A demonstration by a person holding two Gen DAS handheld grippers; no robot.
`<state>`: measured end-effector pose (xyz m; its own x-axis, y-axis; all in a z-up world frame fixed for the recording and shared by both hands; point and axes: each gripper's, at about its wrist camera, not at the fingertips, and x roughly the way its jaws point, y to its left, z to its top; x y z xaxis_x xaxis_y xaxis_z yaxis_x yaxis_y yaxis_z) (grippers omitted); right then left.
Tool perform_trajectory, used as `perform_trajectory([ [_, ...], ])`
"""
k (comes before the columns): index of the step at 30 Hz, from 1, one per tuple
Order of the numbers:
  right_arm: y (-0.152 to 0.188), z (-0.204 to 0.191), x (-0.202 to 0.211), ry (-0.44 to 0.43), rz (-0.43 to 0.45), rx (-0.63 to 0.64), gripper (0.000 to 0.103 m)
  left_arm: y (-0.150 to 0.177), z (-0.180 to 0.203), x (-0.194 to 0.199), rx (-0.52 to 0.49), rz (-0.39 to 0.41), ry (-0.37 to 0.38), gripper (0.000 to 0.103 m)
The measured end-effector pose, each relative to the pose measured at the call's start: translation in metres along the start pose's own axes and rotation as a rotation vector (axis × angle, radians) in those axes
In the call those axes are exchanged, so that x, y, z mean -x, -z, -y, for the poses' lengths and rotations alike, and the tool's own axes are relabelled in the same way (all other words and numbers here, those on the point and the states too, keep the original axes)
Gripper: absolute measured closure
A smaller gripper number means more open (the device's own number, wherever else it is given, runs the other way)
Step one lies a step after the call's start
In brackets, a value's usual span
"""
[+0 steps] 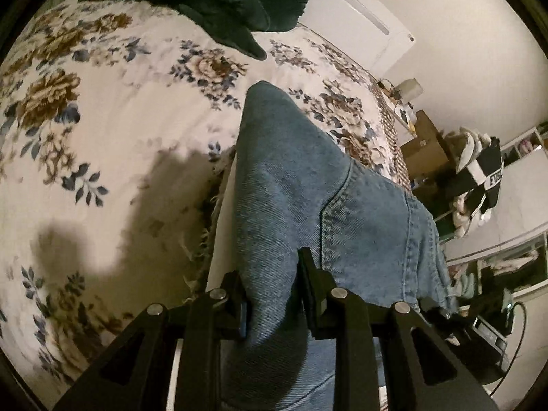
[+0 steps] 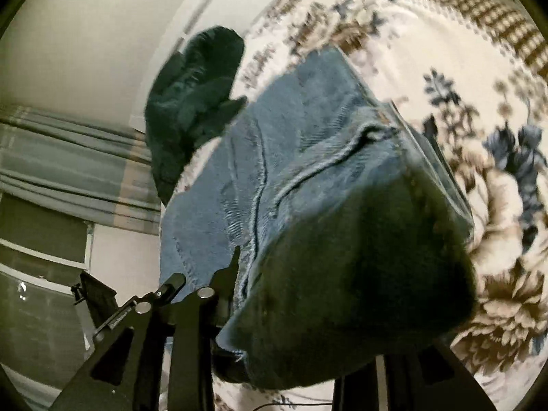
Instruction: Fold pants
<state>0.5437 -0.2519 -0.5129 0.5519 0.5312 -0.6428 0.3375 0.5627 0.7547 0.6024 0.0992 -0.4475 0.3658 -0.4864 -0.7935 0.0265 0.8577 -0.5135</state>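
The pants are blue jeans (image 1: 291, 185), lifted over a bed with a floral cover (image 1: 102, 120). My left gripper (image 1: 274, 294) is shut on a bunched fold of the denim, which runs up and away from the jaws; a frayed hem hangs at its left. In the right wrist view the jeans (image 2: 308, 157) fill the middle, seams showing, and drape over my right gripper (image 2: 260, 274). Its left finger (image 2: 233, 274) presses against the denim; the right finger is hidden under the cloth. The gripper looks shut on the jeans.
A dark green garment (image 1: 219, 3) lies at the far end of the bed; it also shows in the right wrist view (image 2: 191, 102). Shelves, boxes and clothes (image 1: 479, 178) stand right of the bed. A white wall and door (image 1: 359, 10) lie behind. Curtains (image 2: 61, 157) hang left.
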Motion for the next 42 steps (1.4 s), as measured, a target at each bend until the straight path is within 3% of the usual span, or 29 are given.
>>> perform_trajectory([
  [4,0.001,0.021,0.019,-0.052,-0.021,-0.081,0.061,0.004,0.002,0.003,-0.003,0.000,0.001,0.081],
  [6,0.004,0.026,0.037,-0.027,0.047,-0.098,0.062,0.004,0.002,0.003,0.010,-0.004,0.013,0.081],
  [7,0.004,0.029,0.041,-0.030,0.066,-0.107,0.069,0.004,0.003,0.002,0.008,-0.008,0.016,0.081],
  [9,0.006,0.032,0.044,0.014,0.084,-0.107,0.073,0.004,0.007,0.000,-0.010,-0.016,0.000,0.081],
  [11,0.009,0.030,0.041,0.076,0.093,-0.086,0.074,0.001,0.004,-0.001,-0.006,-0.024,-0.013,0.078],
  [15,0.002,0.029,0.040,0.087,0.065,-0.113,0.071,-0.001,0.013,0.003,-0.020,-0.041,-0.098,0.072],
  [17,0.001,0.022,0.044,0.127,0.048,-0.110,0.051,0.001,0.019,0.005,-0.038,-0.042,-0.146,0.072],
  [19,0.002,0.015,0.053,0.160,0.045,-0.101,0.044,0.006,0.028,0.010,-0.074,-0.029,-0.221,0.066],
  [20,0.002,0.012,0.056,0.177,0.047,-0.090,0.037,0.008,0.032,0.013,-0.098,-0.025,-0.253,0.061],
  [23,0.005,-0.002,0.075,0.247,0.077,-0.039,0.024,0.014,0.047,0.025,-0.149,-0.007,-0.307,0.024],
  [26,0.010,-0.028,0.096,0.386,0.127,0.084,0.008,0.018,0.062,0.041,-0.192,0.028,-0.349,0.017],
  [30,0.024,-0.070,0.110,0.600,0.173,0.283,0.004,0.028,0.088,0.071,-0.255,0.090,-0.398,0.013],
  [33,0.041,-0.095,0.123,0.673,0.212,0.379,0.002,0.038,0.102,0.088,-0.279,0.113,-0.419,0.013],
  [37,0.066,-0.118,0.145,0.699,0.242,0.441,0.002,0.063,0.125,0.124,-0.309,0.151,-0.439,0.013],
  [42,0.109,-0.148,0.190,0.672,0.278,0.505,0.002,0.099,0.151,0.177,-0.324,0.212,-0.462,0.013],
])
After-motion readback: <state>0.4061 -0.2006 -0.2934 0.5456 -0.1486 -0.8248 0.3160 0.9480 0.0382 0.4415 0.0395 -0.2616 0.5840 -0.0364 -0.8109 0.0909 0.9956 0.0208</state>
